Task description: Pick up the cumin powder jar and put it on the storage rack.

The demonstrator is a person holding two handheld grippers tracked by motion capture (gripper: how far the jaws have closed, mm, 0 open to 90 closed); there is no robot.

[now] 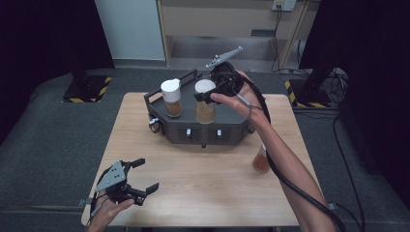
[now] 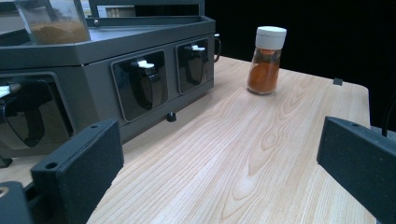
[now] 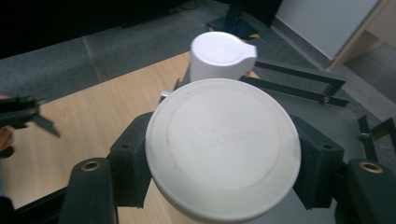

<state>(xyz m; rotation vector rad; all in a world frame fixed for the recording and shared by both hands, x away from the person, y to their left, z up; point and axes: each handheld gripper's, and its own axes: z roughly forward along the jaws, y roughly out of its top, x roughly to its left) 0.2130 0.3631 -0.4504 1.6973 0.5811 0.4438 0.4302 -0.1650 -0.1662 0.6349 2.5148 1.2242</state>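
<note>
Pale wooden desk (image 1: 203, 183) stands on grey carpet, dark curtains at both sides. Nearest, at its front left corner, the left claw (image 1: 145, 175) rests released, jaws wide with nothing between them. Farther right, an orange spice jar (image 2: 266, 60) stands alone on the wood. Beyond, on the dark grey rack (image 1: 203, 130), the right claw (image 1: 207, 95) is clenched on the white-lidded spice jar (image 3: 223, 148), just beside a 2nd jar (image 1: 171, 98) with a flip cap.
</note>
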